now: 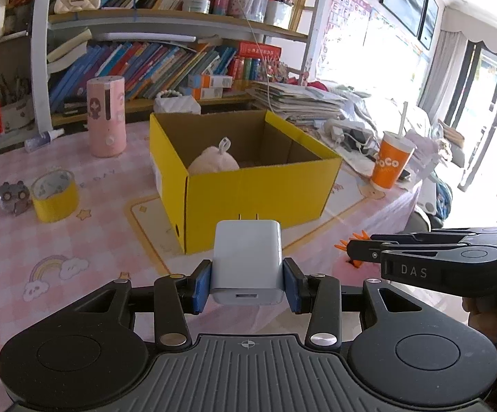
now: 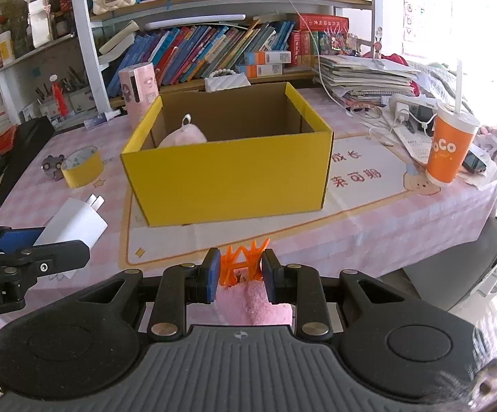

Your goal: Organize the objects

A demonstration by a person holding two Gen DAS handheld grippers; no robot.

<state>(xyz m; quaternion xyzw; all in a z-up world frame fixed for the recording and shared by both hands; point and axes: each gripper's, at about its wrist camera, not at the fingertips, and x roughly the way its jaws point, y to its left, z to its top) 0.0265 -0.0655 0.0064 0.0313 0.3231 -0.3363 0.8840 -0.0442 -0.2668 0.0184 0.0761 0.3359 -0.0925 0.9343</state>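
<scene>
My left gripper [image 1: 247, 283] is shut on a white wall charger [image 1: 247, 261], prongs pointing ahead, held above the pink tablecloth short of the yellow cardboard box [image 1: 248, 192]. The same charger [image 2: 76, 221] shows at the left of the right wrist view. My right gripper [image 2: 241, 279] is shut on a pink plush toy [image 2: 253, 305] with orange feet [image 2: 245, 261]; those orange feet [image 1: 346, 243] peek out beside the right gripper's fingers [image 1: 420, 250] at the right of the left wrist view. The open box [image 2: 227, 178] holds a pale pink plush [image 2: 183, 135] in its left half.
A yellow tape roll [image 1: 54, 195] and a small grey toy [image 1: 13, 197] lie left of the box, a pink cylinder [image 1: 106, 116] behind it. An orange cup with straw [image 2: 451, 147] stands right, by cables and stacked papers [image 2: 365, 75]. Bookshelves fill the back.
</scene>
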